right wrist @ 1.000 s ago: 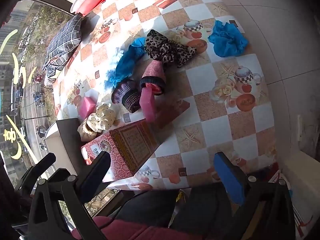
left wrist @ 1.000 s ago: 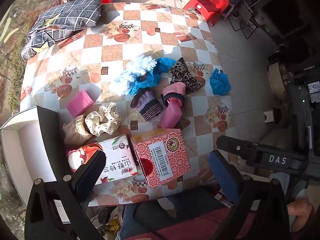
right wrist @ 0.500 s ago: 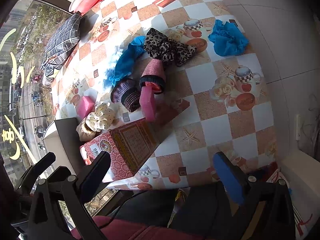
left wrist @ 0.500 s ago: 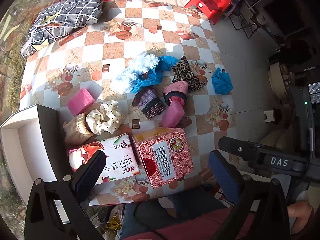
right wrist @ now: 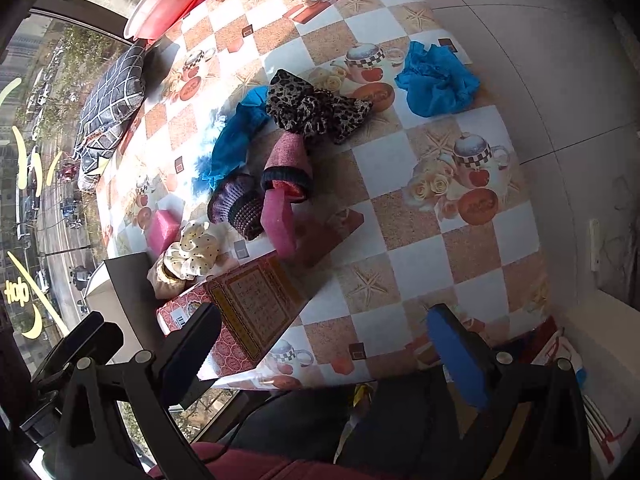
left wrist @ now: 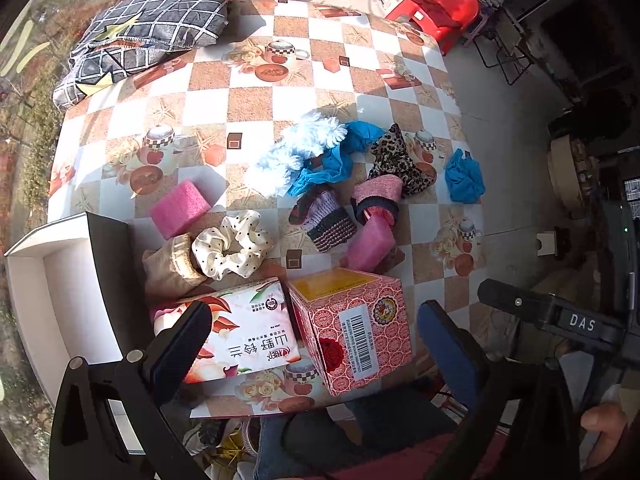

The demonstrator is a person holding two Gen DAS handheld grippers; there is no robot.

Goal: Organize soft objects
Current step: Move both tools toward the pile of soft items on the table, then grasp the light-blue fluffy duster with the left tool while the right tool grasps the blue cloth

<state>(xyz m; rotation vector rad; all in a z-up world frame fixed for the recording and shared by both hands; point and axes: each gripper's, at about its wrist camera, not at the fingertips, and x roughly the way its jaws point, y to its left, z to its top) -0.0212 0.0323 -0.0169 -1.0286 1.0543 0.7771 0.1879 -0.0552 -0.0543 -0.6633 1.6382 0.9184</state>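
Left wrist view: the left gripper [left wrist: 316, 344] hovers above the surface's [left wrist: 248, 100] near edge, fingers spread wide, holding nothing. Below it lie a tissue pack [left wrist: 240, 332] and a red box [left wrist: 356, 328], touching. Beyond them sit a scrunchie [left wrist: 234, 244], pink sponge [left wrist: 180, 208], knit cuff [left wrist: 328, 220], leopard cloth [left wrist: 400, 160] and blue cloth [left wrist: 464, 176].

Right wrist view: the right gripper [right wrist: 324, 344] also hangs wide open and empty over the near edge. The blue cloth [right wrist: 436, 80] lies apart from the leopard cloth [right wrist: 316, 108] and knit cuff [right wrist: 240, 204]; the scrunchie [right wrist: 192, 252] is beside the red box [right wrist: 244, 320].

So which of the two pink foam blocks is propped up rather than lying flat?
The pink foam block leaning against the pink knitted cuff; the other lies flat.
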